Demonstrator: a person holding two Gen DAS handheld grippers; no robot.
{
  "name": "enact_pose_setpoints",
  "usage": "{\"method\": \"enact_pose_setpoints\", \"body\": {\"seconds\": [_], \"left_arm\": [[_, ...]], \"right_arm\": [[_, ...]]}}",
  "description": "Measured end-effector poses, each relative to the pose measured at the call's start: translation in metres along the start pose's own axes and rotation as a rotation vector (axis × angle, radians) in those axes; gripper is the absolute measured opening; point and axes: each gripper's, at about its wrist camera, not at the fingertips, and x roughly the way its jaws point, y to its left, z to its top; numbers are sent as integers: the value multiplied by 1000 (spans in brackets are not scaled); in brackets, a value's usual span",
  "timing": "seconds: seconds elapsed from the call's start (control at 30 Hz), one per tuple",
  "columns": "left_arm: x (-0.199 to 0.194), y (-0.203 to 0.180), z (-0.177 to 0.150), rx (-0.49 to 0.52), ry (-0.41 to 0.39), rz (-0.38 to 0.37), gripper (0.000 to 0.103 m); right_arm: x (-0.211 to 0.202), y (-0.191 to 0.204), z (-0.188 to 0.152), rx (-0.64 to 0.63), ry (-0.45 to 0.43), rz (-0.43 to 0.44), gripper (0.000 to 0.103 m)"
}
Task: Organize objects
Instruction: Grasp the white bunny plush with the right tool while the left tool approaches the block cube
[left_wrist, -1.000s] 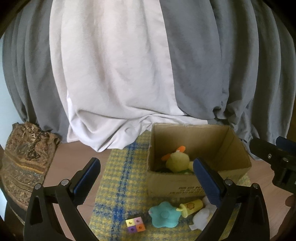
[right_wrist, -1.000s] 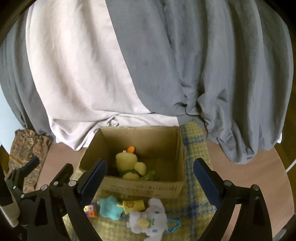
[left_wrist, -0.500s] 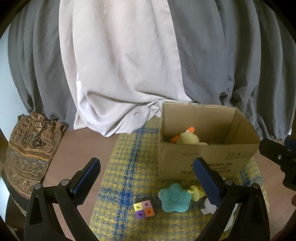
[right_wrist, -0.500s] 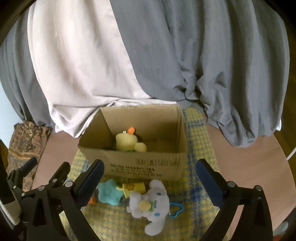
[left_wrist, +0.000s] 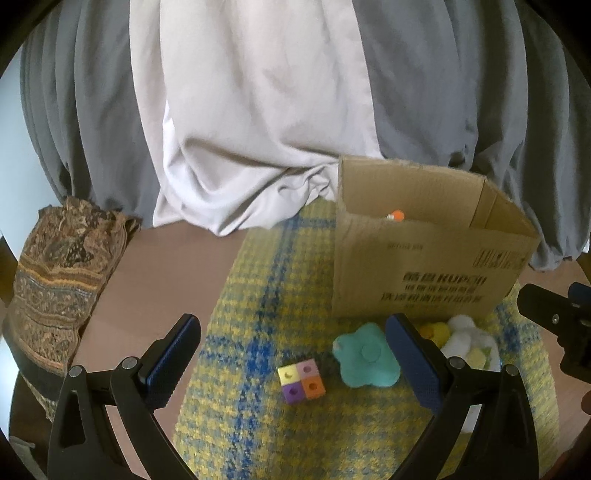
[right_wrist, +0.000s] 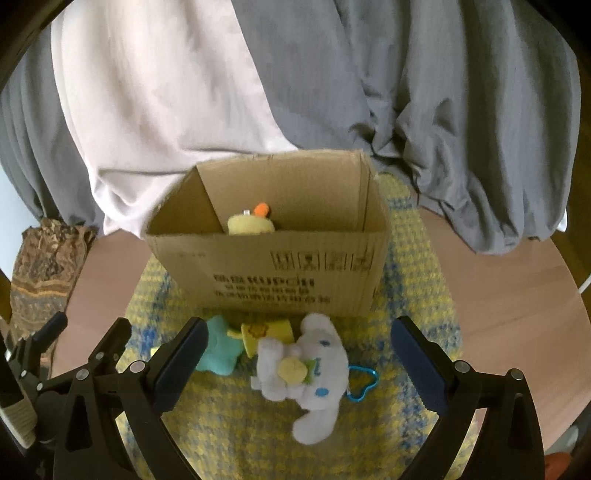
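An open cardboard box (right_wrist: 280, 269) stands on a yellow and blue mat (right_wrist: 417, 280), with a yellow plush duck (right_wrist: 251, 223) inside. In front of the box lie a white plush dog (right_wrist: 306, 369), a teal flower toy (left_wrist: 365, 356), a yellow toy (right_wrist: 266, 332) and a small four-coloured cube (left_wrist: 301, 380). My left gripper (left_wrist: 295, 365) is open above the cube and flower. My right gripper (right_wrist: 299, 365) is open, with the white plush dog between its fingers, not touching. The box also shows in the left wrist view (left_wrist: 424, 273).
The mat (left_wrist: 258, 295) lies on a round brown table (right_wrist: 517, 295). Grey and white curtains (right_wrist: 258, 92) hang close behind the box. A folded patterned cloth (left_wrist: 59, 280) lies at the table's left edge.
Both grippers have come down and closer to the toys in front of the box. The box now looks taller and hides most of the duck. Both jaws stay open.
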Motion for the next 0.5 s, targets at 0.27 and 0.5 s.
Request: {"method": "enact_pose_setpoints", "body": {"seconds": [0.27,0.5], "left_arm": [[11,8,-20,-18,32,8,102],[35,11,-38,-24,87,9,102]], "right_arm": [[19,7,-16,-1,45,-12,100],[41,10,-29,-14,82,-50,100]]}}
